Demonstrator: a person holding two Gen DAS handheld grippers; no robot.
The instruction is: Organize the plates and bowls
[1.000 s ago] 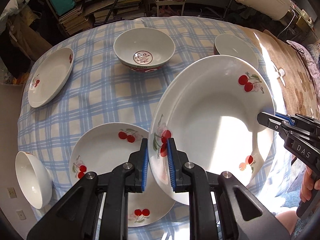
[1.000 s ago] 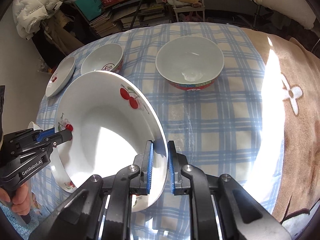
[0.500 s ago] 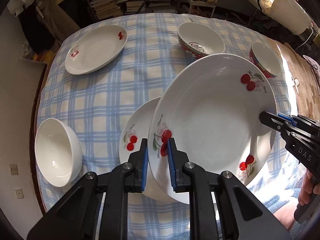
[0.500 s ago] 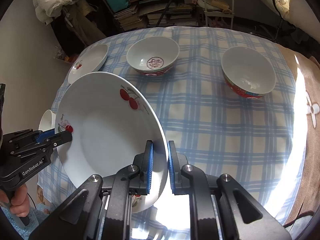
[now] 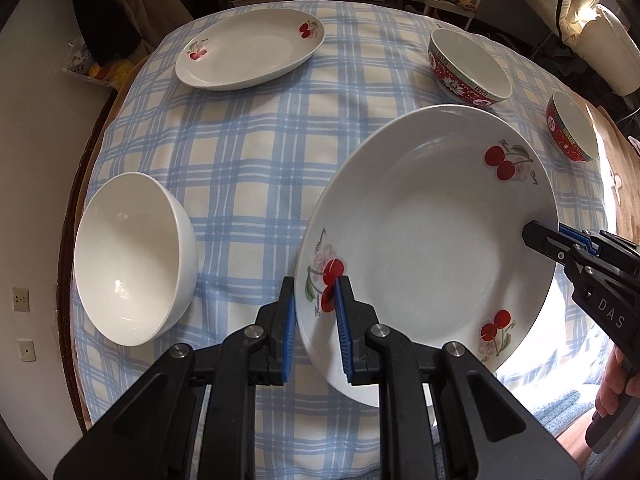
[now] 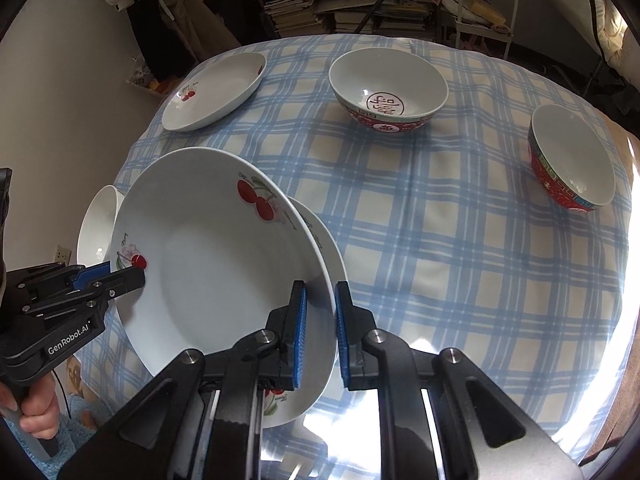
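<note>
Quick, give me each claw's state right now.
Left claw: closed on the near rim of the cherry plate.
Right claw: closed on the opposite rim of the same plate.

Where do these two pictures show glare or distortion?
Right wrist view: sunlight overexposes the tablecloth at the right edge and near the bottom. Left wrist view: softer light, a glint inside the white bowl. Both: fisheye bends the table's edge.

Held plate [image 5: 432, 240] over a second plate [image 6: 326, 240]. Plain bowl [image 5: 128, 258] left; third plate [image 5: 250, 54] far left; two patterned bowls [image 6: 386, 88] [image 6: 572, 158] behind, right.
</note>
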